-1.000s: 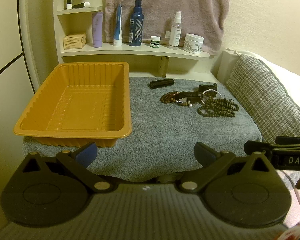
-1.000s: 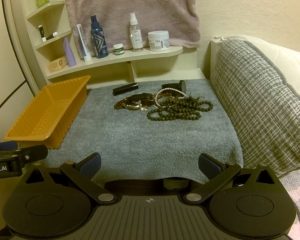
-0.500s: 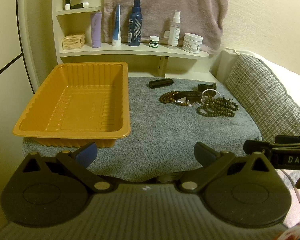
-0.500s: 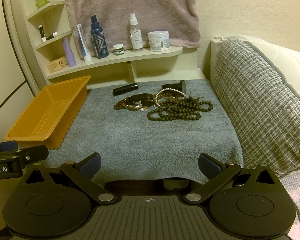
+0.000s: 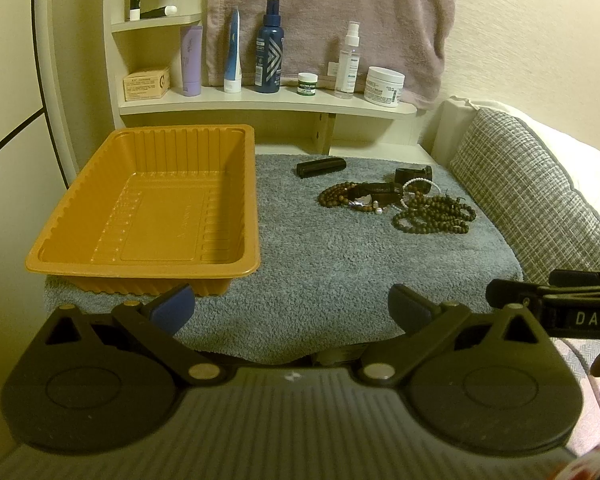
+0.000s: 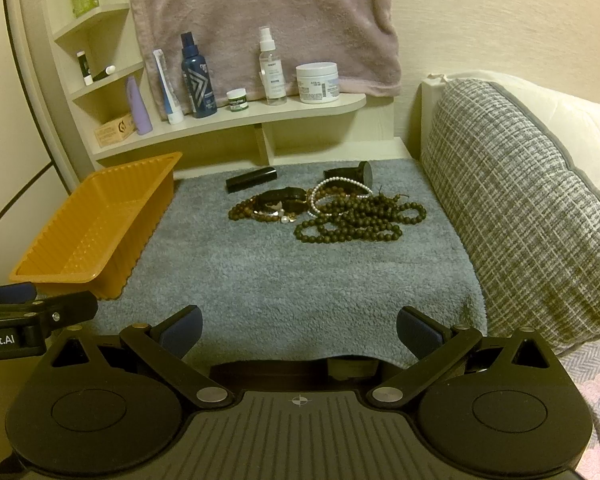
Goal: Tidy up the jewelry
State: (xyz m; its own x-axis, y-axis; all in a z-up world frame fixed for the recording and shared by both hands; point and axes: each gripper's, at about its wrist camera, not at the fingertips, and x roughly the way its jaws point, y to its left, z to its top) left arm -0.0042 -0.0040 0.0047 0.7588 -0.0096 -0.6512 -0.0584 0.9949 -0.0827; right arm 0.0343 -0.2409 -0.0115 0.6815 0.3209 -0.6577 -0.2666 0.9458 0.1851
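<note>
Jewelry lies heaped at the far right of the grey towel, strands overlapping, well apart from the orange tray at the left, which holds nothing. Left gripper and right gripper both hover at the near edge, fingers spread wide, holding nothing. Risk, as judged: the dark bead strand lies tangled with the pearl strand; lifting one may drag its neighbours off the towel.

Cream walls, a curved shelf under a hanging towel, grey checked cushion right.
</note>
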